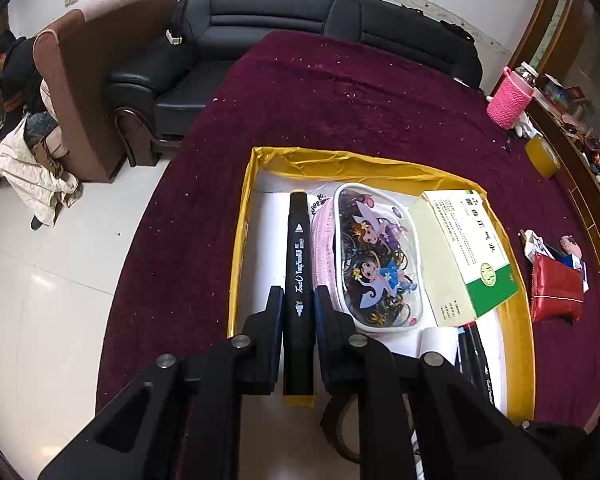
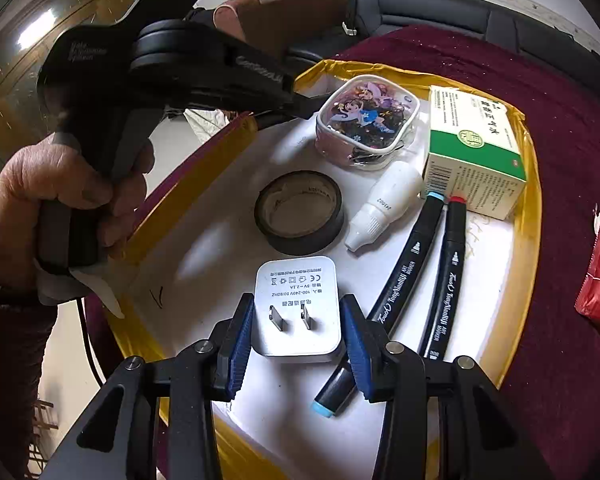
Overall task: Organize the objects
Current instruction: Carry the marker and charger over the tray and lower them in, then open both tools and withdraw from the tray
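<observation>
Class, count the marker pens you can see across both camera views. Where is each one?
3. One marker is clamped in the left gripper over the tray. A blue-capped marker and a red-capped marker lie side by side inside. More may be hidden.

Black leather sofa (image 1: 300, 28), brown armchair (image 1: 96, 80), pale jacket (image 1: 36, 172) on white tiled floor (image 1: 52, 280)

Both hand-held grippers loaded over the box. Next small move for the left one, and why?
Probably lower the left hand-held gripper and release its black marker onto the bare white floor of the yellow-edged box, beside the pink pouch. The marker is clamped over that gap, and two markers already lie inside.
</observation>
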A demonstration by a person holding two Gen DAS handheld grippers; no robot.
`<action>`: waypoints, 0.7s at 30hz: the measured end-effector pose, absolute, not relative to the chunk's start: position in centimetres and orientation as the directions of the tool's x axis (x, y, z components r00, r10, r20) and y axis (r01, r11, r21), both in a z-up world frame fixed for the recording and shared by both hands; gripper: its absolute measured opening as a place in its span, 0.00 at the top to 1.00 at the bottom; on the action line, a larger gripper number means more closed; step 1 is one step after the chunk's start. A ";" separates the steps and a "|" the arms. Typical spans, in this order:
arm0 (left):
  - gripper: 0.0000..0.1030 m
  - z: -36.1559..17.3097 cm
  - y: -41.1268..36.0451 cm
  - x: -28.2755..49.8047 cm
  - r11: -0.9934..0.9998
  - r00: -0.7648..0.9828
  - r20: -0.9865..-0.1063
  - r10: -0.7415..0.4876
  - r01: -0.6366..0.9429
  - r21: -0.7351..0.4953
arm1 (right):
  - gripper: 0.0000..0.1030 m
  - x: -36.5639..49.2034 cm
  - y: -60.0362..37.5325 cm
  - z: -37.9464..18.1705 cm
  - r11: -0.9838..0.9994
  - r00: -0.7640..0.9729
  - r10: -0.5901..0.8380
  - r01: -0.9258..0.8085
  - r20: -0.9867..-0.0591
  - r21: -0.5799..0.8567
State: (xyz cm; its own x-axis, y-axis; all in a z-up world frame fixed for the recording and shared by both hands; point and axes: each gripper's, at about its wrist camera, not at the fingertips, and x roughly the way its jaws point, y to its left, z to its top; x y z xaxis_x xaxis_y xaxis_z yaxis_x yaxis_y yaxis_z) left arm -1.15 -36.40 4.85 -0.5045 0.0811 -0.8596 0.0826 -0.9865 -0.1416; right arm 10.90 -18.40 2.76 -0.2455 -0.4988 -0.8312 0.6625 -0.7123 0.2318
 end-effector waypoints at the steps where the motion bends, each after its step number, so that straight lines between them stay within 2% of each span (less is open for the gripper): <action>1: 0.86 4.7 -36.4 -1.2 -0.986 -0.504 -0.860 0.080 0.085 -0.141 | 0.54 10.8 -18.5 2.7 -0.712 -0.244 -0.496 0.663 -0.833 0.230; 5: 0.85 4.7 -36.7 -1.2 -0.984 -0.516 -0.853 0.080 0.096 -0.151 | 0.54 10.3 -18.9 2.7 -0.715 -0.254 -0.485 0.666 -0.837 0.213; 8: 0.76 4.8 -37.0 -1.1 -0.976 -0.528 -0.841 0.114 0.097 -0.194 | 0.54 10.1 -19.0 2.7 -0.717 -0.261 -0.480 0.667 -0.838 0.203; 11: 0.59 5.1 -37.0 -0.8 -0.963 -0.551 -0.817 0.170 0.082 -0.256 | 0.54 10.1 -19.2 2.8 -0.721 -0.275 -0.471 0.667 -0.838 0.187; 13: 0.43 5.7 -37.0 -0.3 -0.958 -0.578 -0.795 0.184 0.075 -0.277 | 0.47 10.0 -19.1 3.1 -0.726 -0.284 -0.476 0.662 -0.832 0.189; 15: 0.34 6.9 -36.8 0.5 -0.956 -0.607 -0.774 0.179 0.079 -0.283 | 0.33 10.2 -19.4 3.4 -0.719 -0.294 -0.488 0.669 -0.822 0.188; 16: 0.29 7.3 -36.9 0.9 -0.953 -0.620 -0.763 0.182 0.081 -0.293 | 0.31 10.5 -19.2 3.8 -0.718 -0.306 -0.493 0.672 -0.815 0.182; 19: 0.20 8.7 -37.4 2.4 -0.939 -0.651 -0.737 0.184 0.105 -0.327 | 0.25 11.3 -18.7 5.4 -0.711 -0.352 -0.509 0.687 -0.785 0.153; 21: 0.20 9.5 -37.7 3.7 -0.927 -0.662 -0.723 0.197 0.116 -0.358 | 0.19 11.7 -18.1 6.4 -0.709 -0.380 -0.516 0.693 -0.768 0.133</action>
